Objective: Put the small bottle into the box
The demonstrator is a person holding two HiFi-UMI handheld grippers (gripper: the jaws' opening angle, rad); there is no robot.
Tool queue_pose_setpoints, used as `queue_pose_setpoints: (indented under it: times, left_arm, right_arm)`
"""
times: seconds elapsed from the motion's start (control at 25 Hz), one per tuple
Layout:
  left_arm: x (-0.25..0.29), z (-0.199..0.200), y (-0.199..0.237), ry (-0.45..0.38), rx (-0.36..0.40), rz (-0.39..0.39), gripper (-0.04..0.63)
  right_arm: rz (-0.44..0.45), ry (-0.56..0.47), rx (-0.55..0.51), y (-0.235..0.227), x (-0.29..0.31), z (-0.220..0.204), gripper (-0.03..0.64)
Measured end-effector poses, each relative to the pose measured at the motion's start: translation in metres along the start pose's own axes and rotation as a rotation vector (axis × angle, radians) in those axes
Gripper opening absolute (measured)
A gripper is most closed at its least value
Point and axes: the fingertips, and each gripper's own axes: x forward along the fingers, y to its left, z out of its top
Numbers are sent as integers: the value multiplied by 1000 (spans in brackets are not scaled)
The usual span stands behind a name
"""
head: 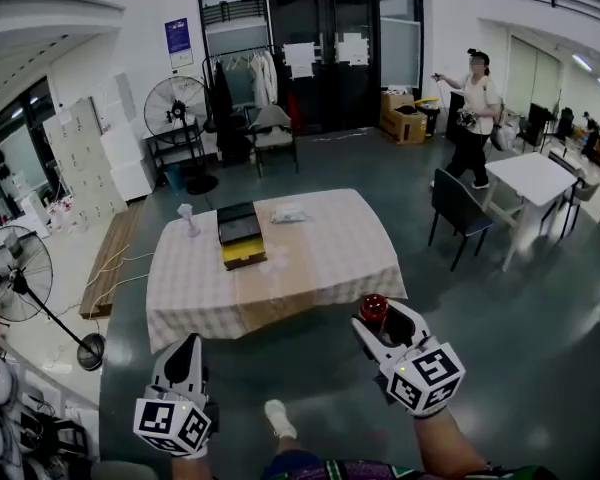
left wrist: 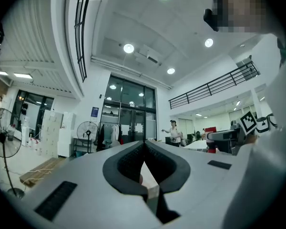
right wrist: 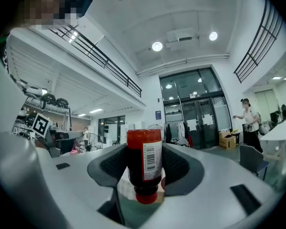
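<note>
The small bottle is dark red with a white barcode label, and it sits cap-down between the pads of my right gripper, which is shut on it. In the right gripper view the bottle fills the gap between the jaws. My left gripper hangs low at the left, shut with nothing in it; its pads meet. The box, dark with a yellow part in front, lies on the left half of the checked table, well ahead of both grippers.
A white packet and a small white thing also lie on the table. Standing fans are at the left, a dark chair and a white table at the right. A person stands at the back right.
</note>
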Motion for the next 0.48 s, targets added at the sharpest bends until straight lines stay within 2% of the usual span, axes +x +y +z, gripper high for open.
queue_pose_setpoints:
  times: [0.48]
  left_arm:
    - [7,-1,-5,-8,-13,-36,23]
  right_arm:
    - [11,8,-36,14,13,0,222]
